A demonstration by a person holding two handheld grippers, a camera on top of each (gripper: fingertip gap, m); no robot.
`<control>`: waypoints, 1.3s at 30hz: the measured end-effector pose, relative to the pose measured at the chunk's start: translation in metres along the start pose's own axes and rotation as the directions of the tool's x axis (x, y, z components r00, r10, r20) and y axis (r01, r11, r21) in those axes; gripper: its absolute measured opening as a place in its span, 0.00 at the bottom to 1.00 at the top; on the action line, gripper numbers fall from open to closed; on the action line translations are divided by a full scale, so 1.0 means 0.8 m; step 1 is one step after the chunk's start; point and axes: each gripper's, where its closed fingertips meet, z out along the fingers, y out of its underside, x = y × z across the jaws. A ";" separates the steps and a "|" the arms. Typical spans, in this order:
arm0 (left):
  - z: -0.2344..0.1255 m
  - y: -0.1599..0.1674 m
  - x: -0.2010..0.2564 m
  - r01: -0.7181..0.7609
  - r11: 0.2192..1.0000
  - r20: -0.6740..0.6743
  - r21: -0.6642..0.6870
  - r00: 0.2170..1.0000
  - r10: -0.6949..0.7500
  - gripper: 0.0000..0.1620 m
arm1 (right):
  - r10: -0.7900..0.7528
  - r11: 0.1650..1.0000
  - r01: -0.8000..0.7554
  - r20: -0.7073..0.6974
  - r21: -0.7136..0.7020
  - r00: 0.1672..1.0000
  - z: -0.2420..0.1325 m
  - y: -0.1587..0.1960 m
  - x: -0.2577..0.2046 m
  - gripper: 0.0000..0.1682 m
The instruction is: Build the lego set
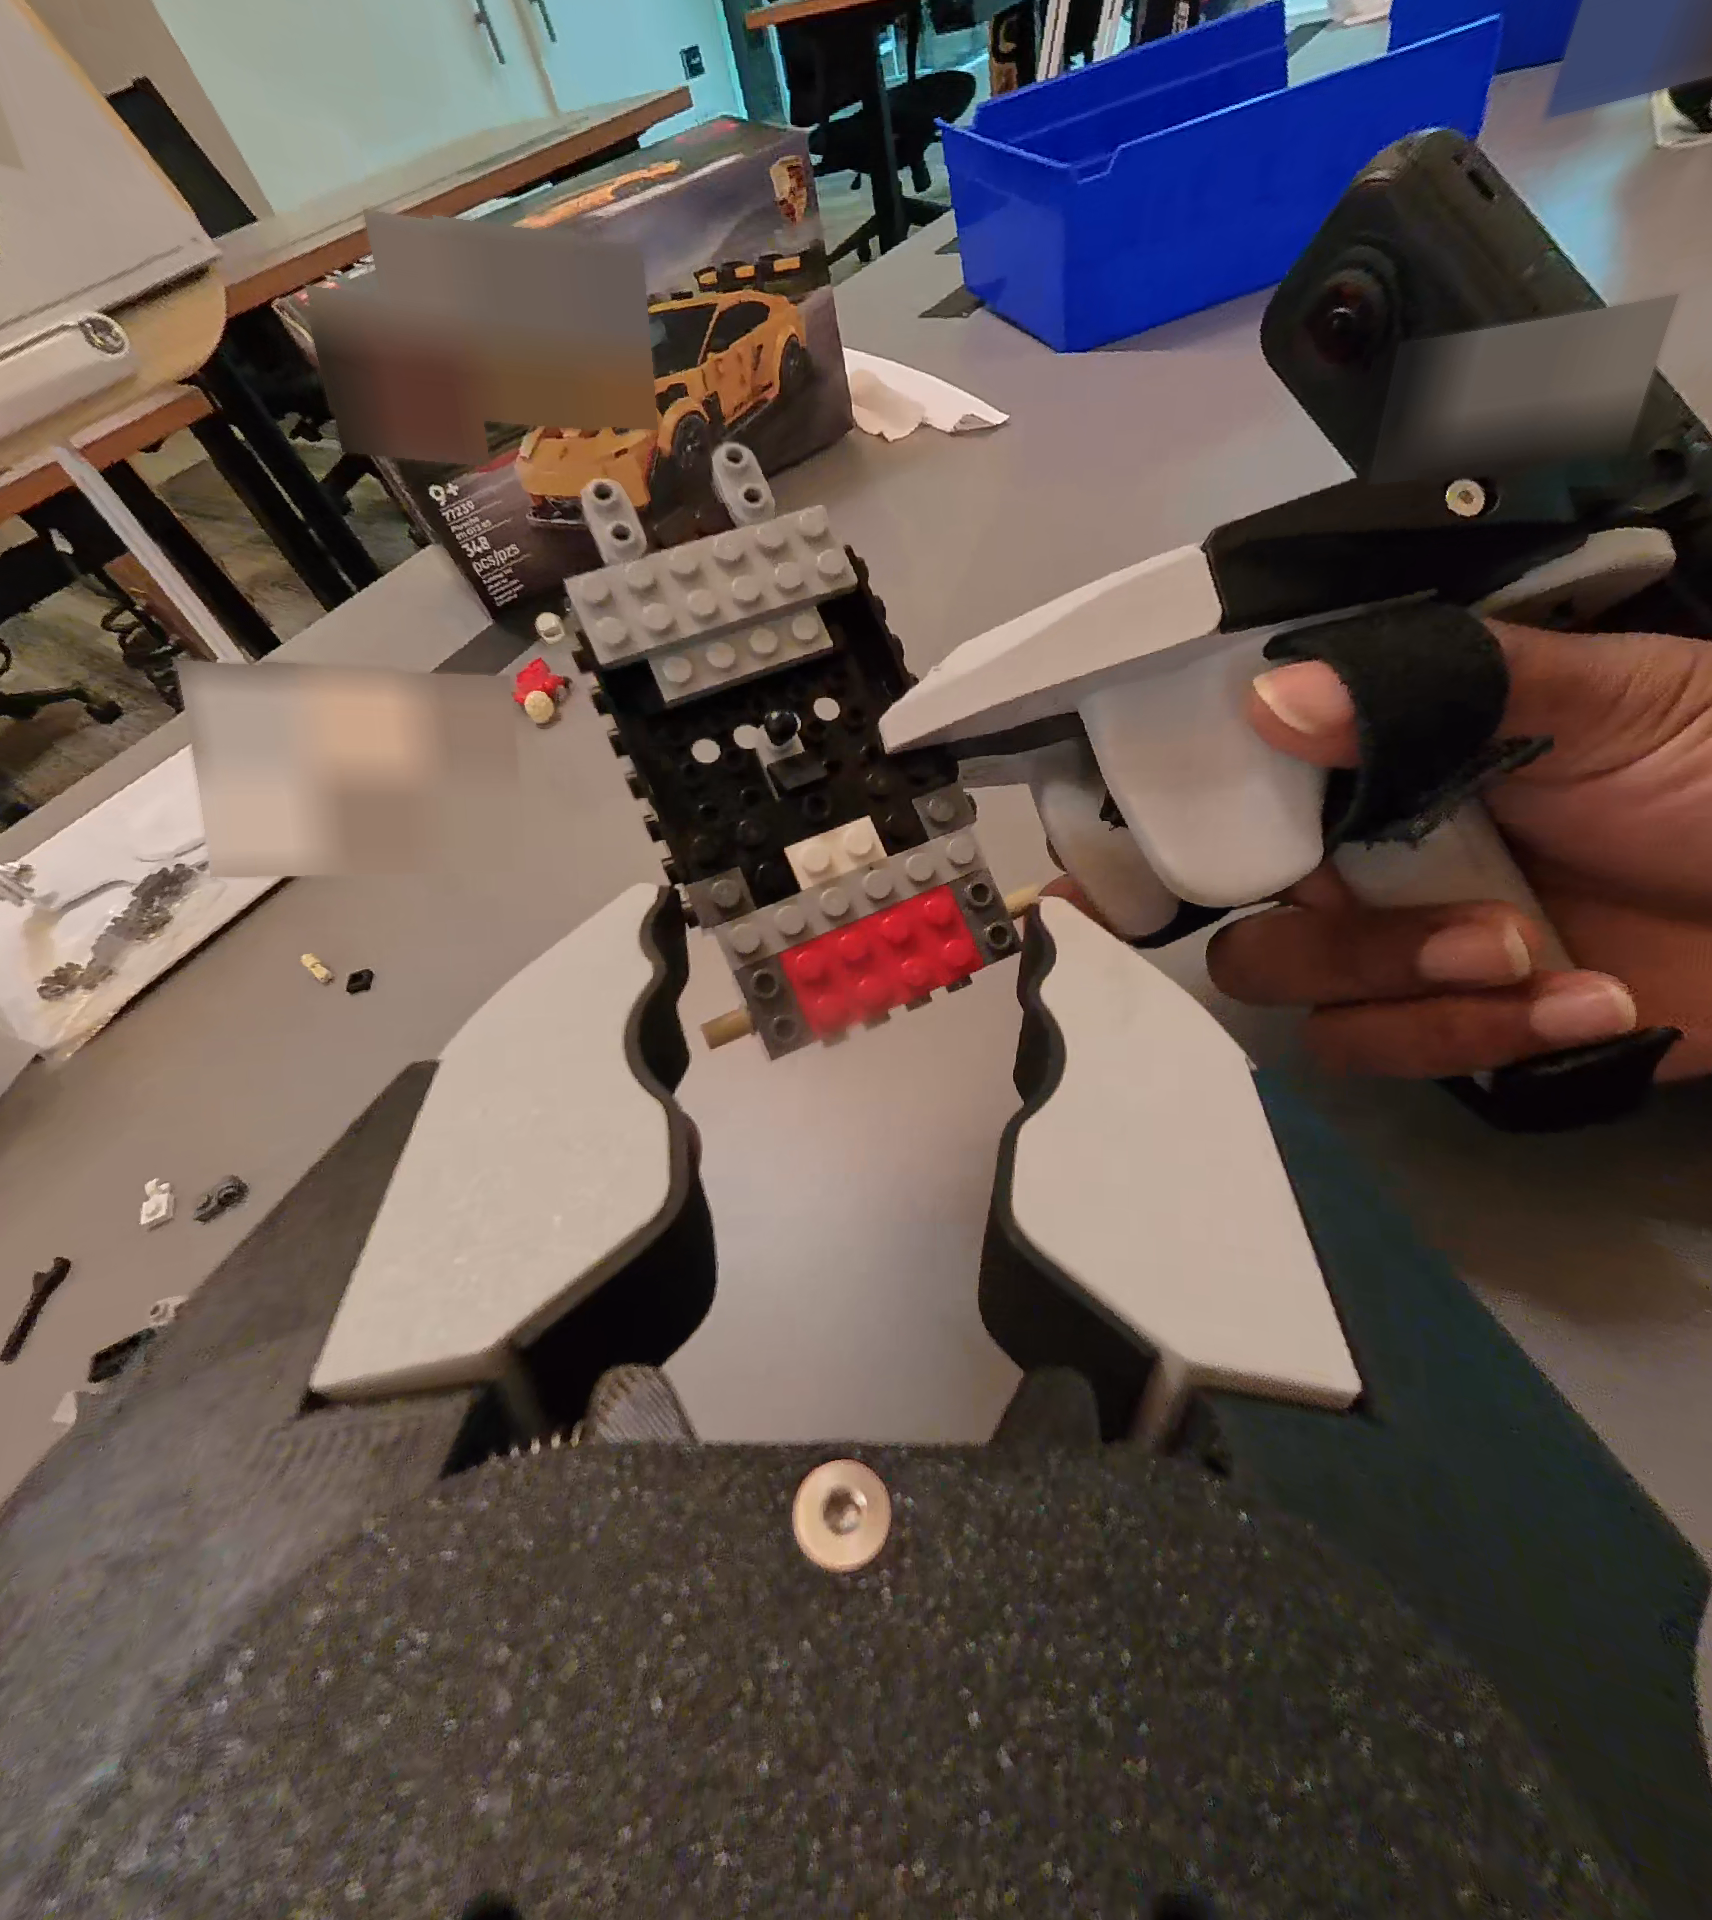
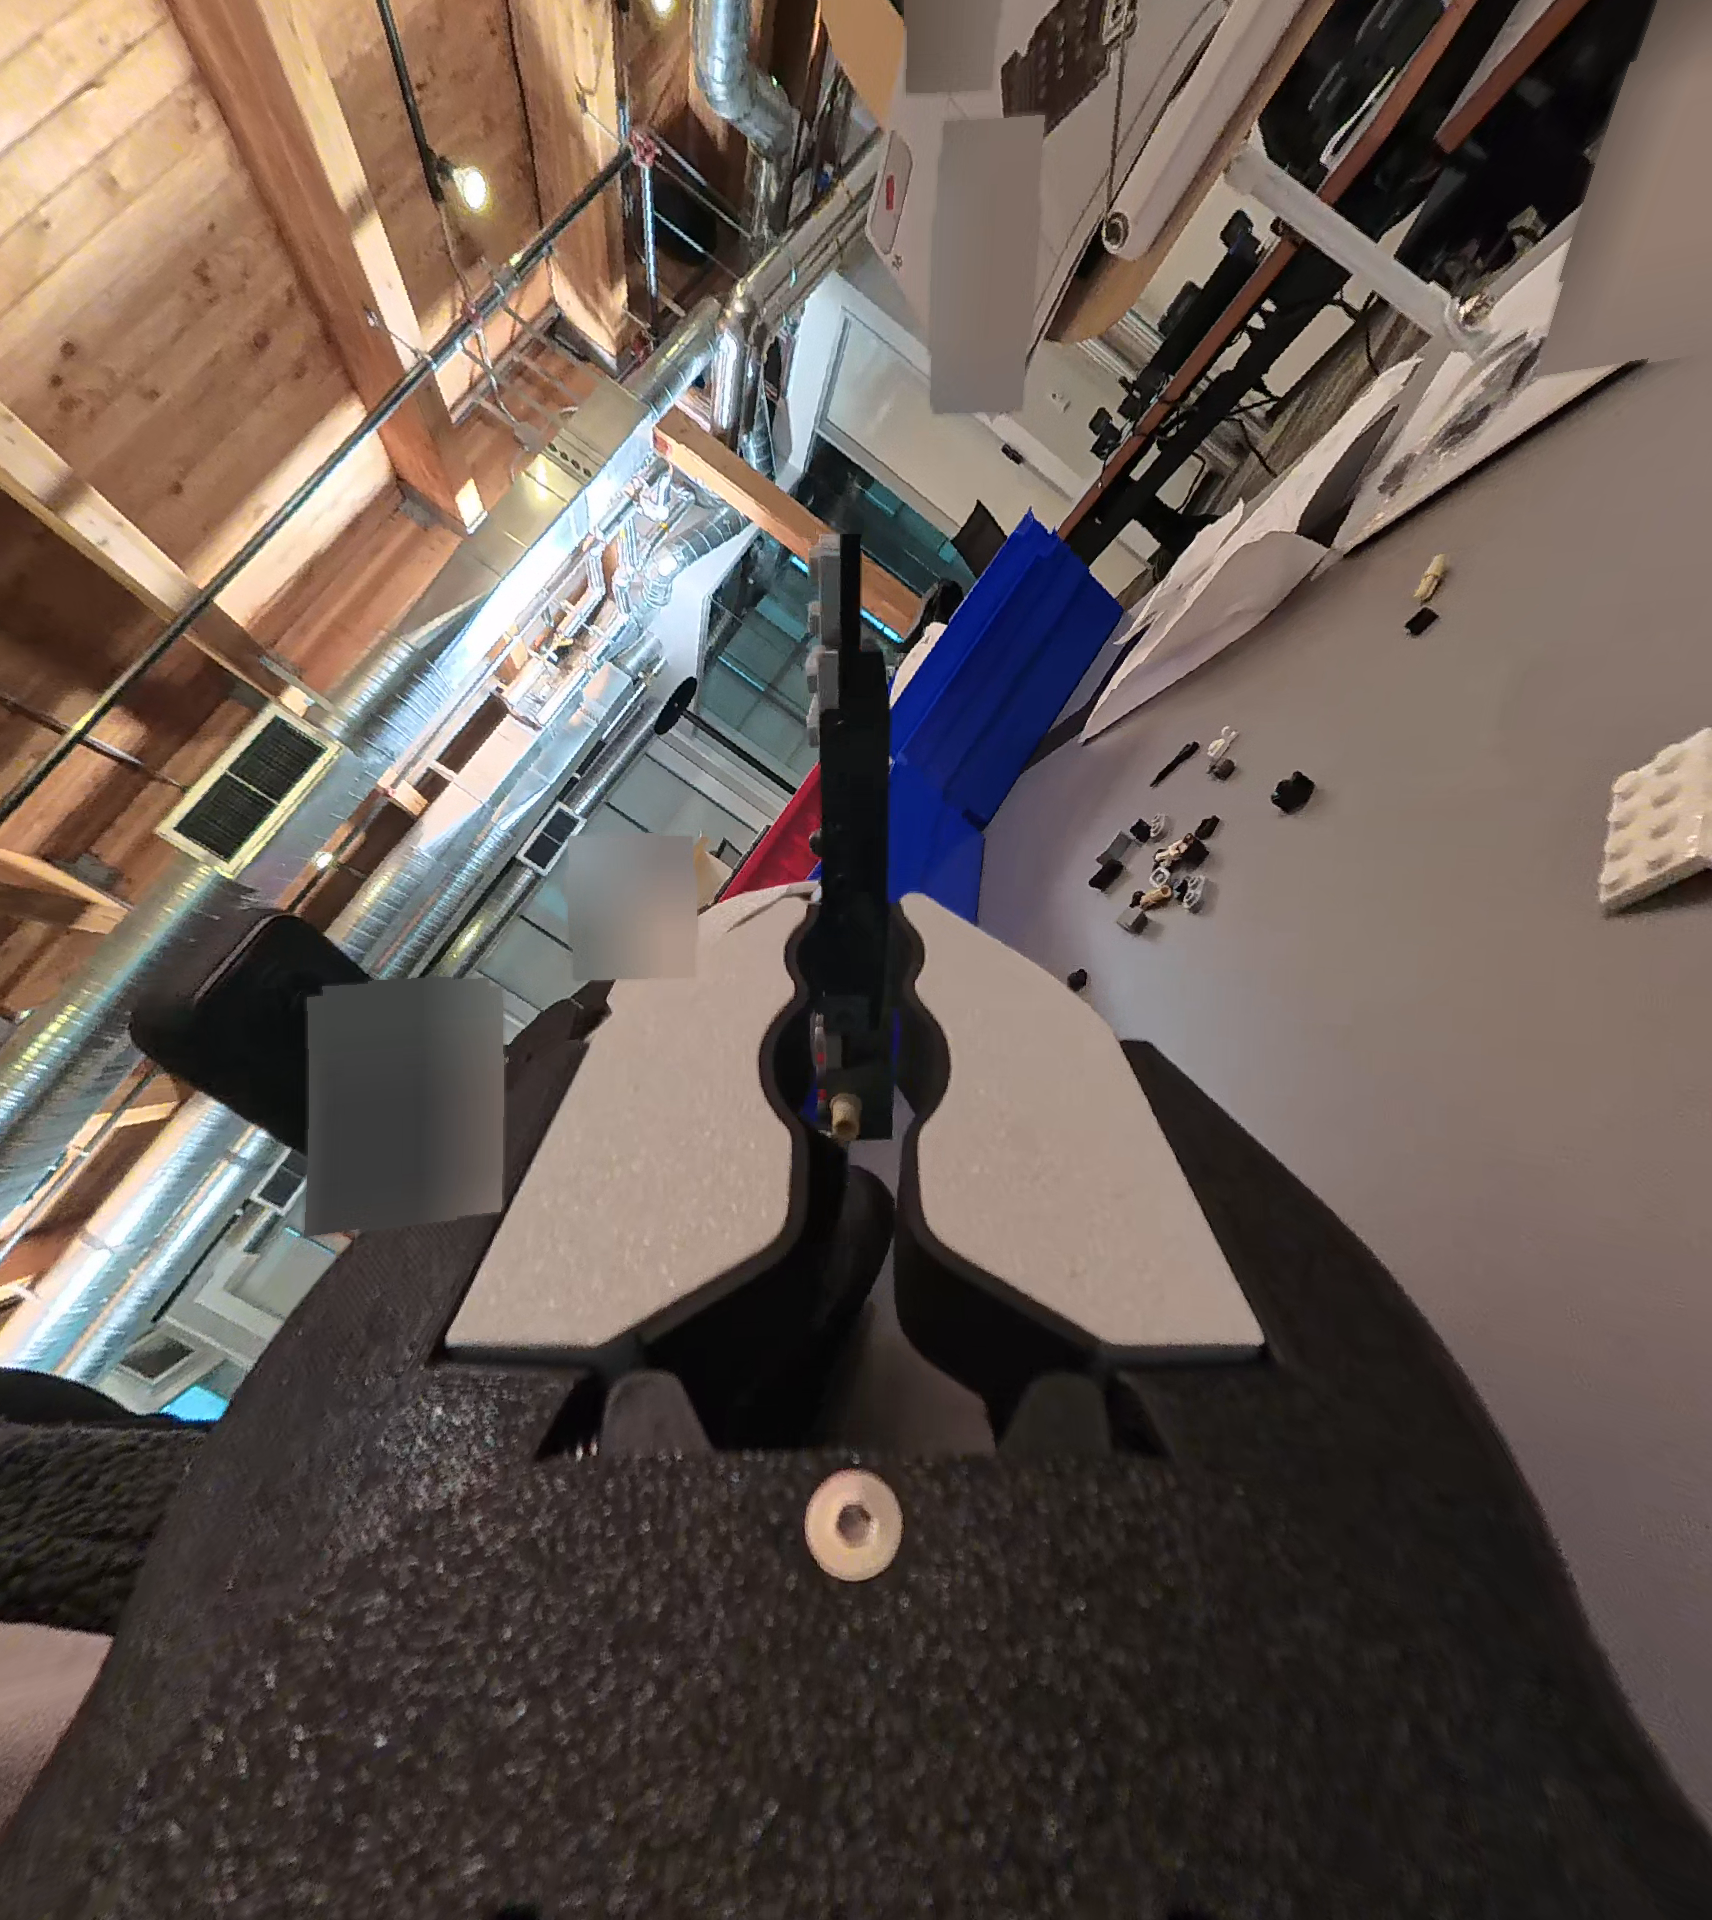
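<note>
The lego car chassis [image 1: 779, 790] is black with grey plates, a red plate at its near end and tan axle pins. It is held up off the grey table [image 1: 831, 1299]. My right gripper [image 1: 909, 732], held by a hand, is shut on the chassis' right edge. In the right wrist view the right gripper [image 2: 852, 914] clamps the chassis [image 2: 847, 790], seen edge-on. My left gripper [image 1: 847, 935] is open, with one finger on each side of the red near end. The right fingertip is at a tan pin.
The lego box [image 1: 686, 343] with a yellow car stands behind the chassis, a blue bin [image 1: 1195, 177] at the back right. Part bags [image 1: 104, 914] and loose small pieces [image 1: 197, 1195] lie at the left. A white plate [image 2: 1678, 821] and small parts [image 2: 1164, 852] lie on the table.
</note>
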 end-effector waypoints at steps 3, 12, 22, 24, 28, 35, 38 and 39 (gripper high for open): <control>0.000 0.002 0.001 0.008 1.000 -0.020 -0.003 1.000 -0.008 0.37 | -0.001 1.000 0.001 0.003 -0.029 1.000 -0.001 0.003 0.001 0.06; 0.001 0.006 0.006 0.036 0.999 -0.049 -0.009 0.998 -0.036 0.37 | -0.027 0.998 0.029 0.020 -0.064 0.999 0.002 0.006 -0.001 0.11; 0.001 0.011 0.008 0.077 0.997 -0.074 -0.019 0.994 -0.078 0.37 | -0.022 0.996 0.024 0.025 -0.087 0.999 0.003 0.010 0.006 0.07; -0.002 0.010 0.008 0.057 0.998 -0.085 -0.016 0.995 -0.058 0.37 | -0.022 0.995 0.027 0.049 -0.097 0.999 0.004 0.011 0.003 0.07; -0.014 0.010 0.013 -0.063 0.998 -0.167 -0.016 0.984 0.059 0.37 | -0.094 0.983 0.106 0.083 -0.151 0.992 0.002 0.015 -0.004 0.09; -0.027 0.015 0.037 -0.223 0.974 -0.330 -0.042 0.923 0.197 0.36 | -0.228 0.913 0.255 0.120 -0.318 0.966 -0.002 0.019 -0.021 0.28; -0.031 0.013 0.038 -0.304 0.951 -0.363 -0.052 0.893 0.265 0.36 | -0.223 0.890 0.255 0.127 -0.378 0.966 -0.003 0.021 -0.028 0.28; -0.032 0.012 0.037 -0.315 0.948 -0.371 -0.052 0.887 0.275 0.36 | -0.233 0.882 0.260 0.117 -0.392 0.965 -0.003 0.021 -0.027 0.24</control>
